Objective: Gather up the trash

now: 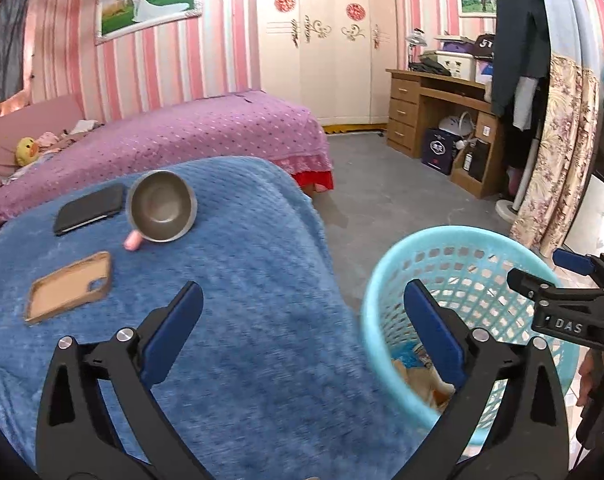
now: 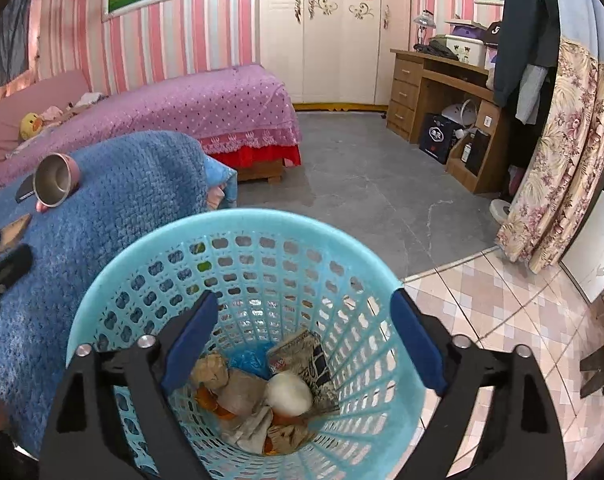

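Right gripper (image 2: 302, 344) agape, empty, over aqua basket (image 2: 150, 248) holding crumpled trash (image 2: 258, 396); left gripper (image 1: 302, 336) spread, empty; cup (image 1: 162, 206), phone (image 1: 90, 208), case (image 1: 68, 286) on blue blanket (image 1: 242, 320), left

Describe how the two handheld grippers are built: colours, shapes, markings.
The left gripper and the right gripper look alike: matte black, triangular cut-out arms, round silver pivot bolts, and long flat blue pads lining the fingers. Seen from the left wrist camera, the right gripper's black body bears white lettering "DAS". No cables are visible.
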A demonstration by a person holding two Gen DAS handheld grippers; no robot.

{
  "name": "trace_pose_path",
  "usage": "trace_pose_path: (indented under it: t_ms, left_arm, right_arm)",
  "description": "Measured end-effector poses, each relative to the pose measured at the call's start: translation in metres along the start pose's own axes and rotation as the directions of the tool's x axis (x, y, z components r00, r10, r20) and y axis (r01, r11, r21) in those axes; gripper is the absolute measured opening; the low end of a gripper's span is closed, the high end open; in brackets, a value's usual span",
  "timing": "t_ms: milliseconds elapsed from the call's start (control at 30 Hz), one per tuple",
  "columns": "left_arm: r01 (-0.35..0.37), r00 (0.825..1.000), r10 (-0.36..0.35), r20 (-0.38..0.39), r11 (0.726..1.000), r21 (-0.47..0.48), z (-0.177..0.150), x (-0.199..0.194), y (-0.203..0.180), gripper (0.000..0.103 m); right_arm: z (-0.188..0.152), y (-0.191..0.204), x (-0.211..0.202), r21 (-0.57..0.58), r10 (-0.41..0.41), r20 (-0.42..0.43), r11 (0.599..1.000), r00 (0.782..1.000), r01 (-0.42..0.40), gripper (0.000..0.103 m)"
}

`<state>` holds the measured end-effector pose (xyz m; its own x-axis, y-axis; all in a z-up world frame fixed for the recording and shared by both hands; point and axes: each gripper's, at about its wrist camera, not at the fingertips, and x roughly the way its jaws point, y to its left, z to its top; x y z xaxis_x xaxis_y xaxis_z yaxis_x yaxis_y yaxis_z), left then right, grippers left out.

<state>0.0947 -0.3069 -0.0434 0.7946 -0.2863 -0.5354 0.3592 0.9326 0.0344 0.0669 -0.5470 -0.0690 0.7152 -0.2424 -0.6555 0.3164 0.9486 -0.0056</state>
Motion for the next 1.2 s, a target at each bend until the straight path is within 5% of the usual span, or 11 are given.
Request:
trace_pose_path:
  t_ms: [300,633,967,1200]
  left_arm:
    - [-0.063,0.998,0.063,0.022,0.998,-0.010,-0.013,-0.048,0.047,0.097]
    - [-0.117,0.992,0.118,0.051,0.993,-0.028,-0.038,-0.109,0.095,0.097]
    - [-0.067,0.992,0.076,0.097,0.994,-0.088,-0.048,-0.151,0.118,0.097]
    - [-0.038,0.993,0.047,0.108,0.996,-0.086,-0.060,-0.159,0.121,0.097]
  right_arm:
    - [-0.001,0.018,-0.022,0.029,0.043,0.026,0.999,0.999,-0.044,0.097]
    - [0.006,0.063,-0.094,0.003,0.091,0.202,0.996,0.975,-0.093,0.098]
    - [-0.006,0.096,-0.153,-0.018,0.095,0.230,0.995,0.969,-0.093,0.098]
    - [-0.040,0.123,-0.153,-0.068,0.095,0.225,0.994,0.970,-0.081,0.098]
